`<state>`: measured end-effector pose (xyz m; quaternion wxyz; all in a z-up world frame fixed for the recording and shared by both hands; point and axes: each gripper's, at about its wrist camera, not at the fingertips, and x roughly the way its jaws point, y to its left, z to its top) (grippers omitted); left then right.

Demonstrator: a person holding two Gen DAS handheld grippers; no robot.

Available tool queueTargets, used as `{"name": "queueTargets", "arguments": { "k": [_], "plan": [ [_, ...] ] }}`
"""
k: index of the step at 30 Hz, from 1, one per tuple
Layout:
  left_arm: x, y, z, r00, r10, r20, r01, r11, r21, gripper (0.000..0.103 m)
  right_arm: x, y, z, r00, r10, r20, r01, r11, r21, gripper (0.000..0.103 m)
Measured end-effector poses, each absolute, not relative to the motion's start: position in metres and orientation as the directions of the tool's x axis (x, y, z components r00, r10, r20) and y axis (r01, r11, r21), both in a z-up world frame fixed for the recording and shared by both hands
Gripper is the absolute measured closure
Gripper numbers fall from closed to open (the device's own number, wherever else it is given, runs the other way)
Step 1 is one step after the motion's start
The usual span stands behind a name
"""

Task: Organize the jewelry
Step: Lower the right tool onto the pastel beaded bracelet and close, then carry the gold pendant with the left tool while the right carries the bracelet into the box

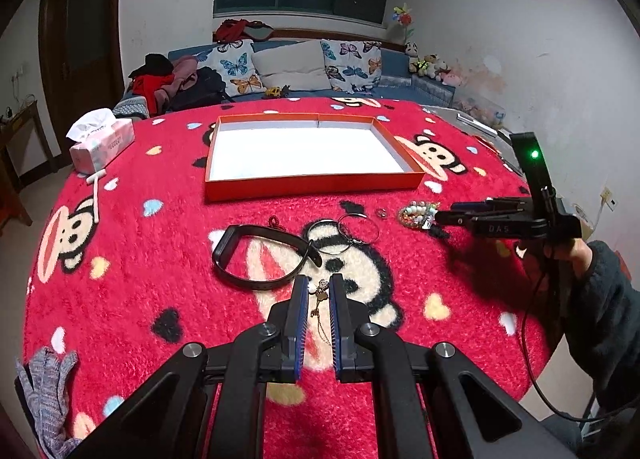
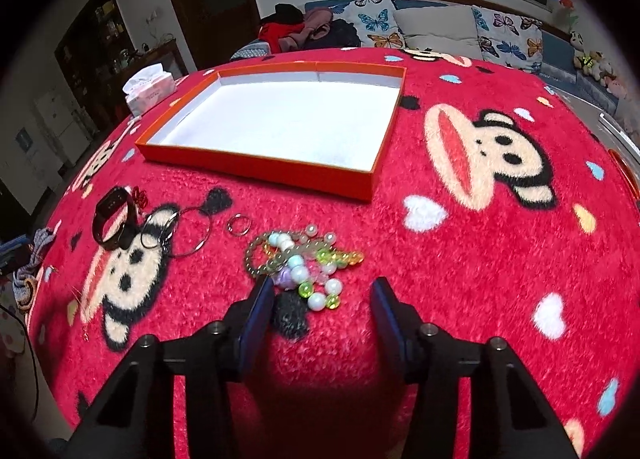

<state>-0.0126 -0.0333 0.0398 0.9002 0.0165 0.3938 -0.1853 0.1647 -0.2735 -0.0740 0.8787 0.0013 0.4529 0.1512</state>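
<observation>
Blanket (image 1: 160,259): red plush with cartoon monkey faces and hearts; it covers the whole table and everything here lies on it.
Tray (image 1: 312,183): shallow orange box with a white floor, on the far side of the blanket from me.
Tissue pack (image 1: 102,147): pink, at the far left edge, well apart from the jewelry.
Glove (image 1: 44,391): grey knit, at the near left edge.
Band (image 1: 256,255): black strap curled in a loop, just ahead of my left claw, touching the hoops.
Hoops (image 1: 352,235): thin metal rings overlapping, just right of the band.
Beads (image 2: 304,263): a heap of pearly, green and amber bracelets, near the tray's front right corner.
Ring (image 2: 239,226): small, between hoops and beads.
Left claw (image 1: 319,287): my jaws are pressed together, pinching a gold chain (image 1: 320,299) with a small charm; the chain hangs between the pads.
Right claw (image 2: 322,287): my jaws are half spread and straddle the near end of the beads; the pads are not pressing on them.
</observation>
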Motion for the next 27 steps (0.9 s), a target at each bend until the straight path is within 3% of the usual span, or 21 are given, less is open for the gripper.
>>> {"name": "queueTargets", "arguments": {
  "k": [4, 10, 23, 27],
  "plan": [
    [-0.01, -0.034, 0.037, 0.617, -0.318, -0.72, 0.344, 0.932, -0.116, 0.093, 0.17, -0.278, -0.07, 0.553, 0.268, -0.789, -0.257, 0.956, 0.144, 0.058],
    [-0.005, -0.034, 0.033, 0.609, -0.314, -0.728, 0.342, 0.932, -0.116, 0.093, 0.169, -0.276, -0.075, 0.532, 0.287, -0.796, -0.28, 0.947, 0.154, 0.059],
    [0.0, -0.035, 0.029, 0.605, -0.31, -0.733, 0.339, 0.934, -0.115, 0.093, 0.162, -0.251, -0.073, 0.547, 0.264, -0.794, -0.385, 0.922, 0.042, 0.083],
    [0.001, -0.032, 0.028, 0.606, -0.308, -0.733, 0.334, 0.935, -0.117, 0.093, 0.163, -0.251, -0.074, 0.541, 0.261, -0.8, -0.394, 0.919, 0.033, 0.086]
  ]
}}
